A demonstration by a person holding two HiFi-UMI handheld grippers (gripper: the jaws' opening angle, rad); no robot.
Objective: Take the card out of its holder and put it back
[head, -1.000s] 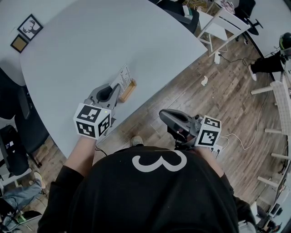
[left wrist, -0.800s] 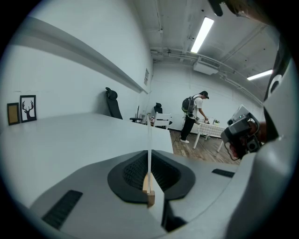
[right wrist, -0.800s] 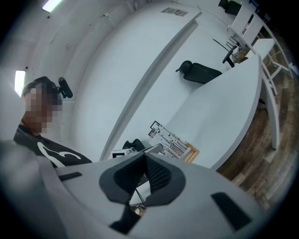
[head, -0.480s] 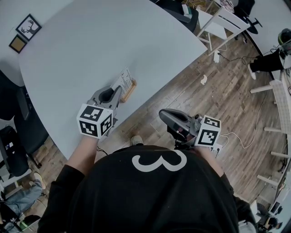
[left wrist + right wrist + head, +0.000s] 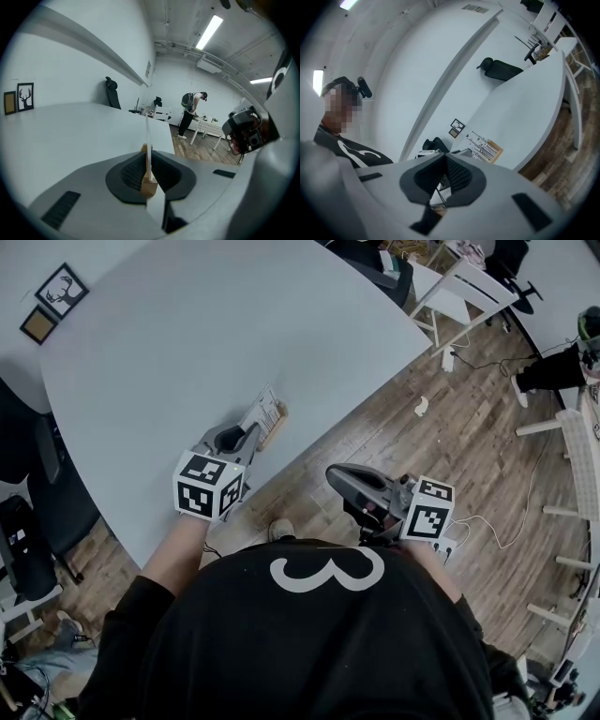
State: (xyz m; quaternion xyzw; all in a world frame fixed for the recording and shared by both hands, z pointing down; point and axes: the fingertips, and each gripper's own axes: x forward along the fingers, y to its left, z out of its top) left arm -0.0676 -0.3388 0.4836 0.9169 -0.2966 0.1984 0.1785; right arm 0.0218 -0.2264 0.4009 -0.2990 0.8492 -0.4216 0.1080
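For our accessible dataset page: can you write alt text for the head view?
Seen from above, the left gripper pinches a white card upright at its wooden holder near the edge of a white table. The right gripper hangs beside the table, over the wood floor.

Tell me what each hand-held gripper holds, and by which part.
The left hand-held gripper pinches the card by its near edge, down by the wooden holder. The right hand-held gripper holds nothing.

Bright, even light; fisheye-warped edges
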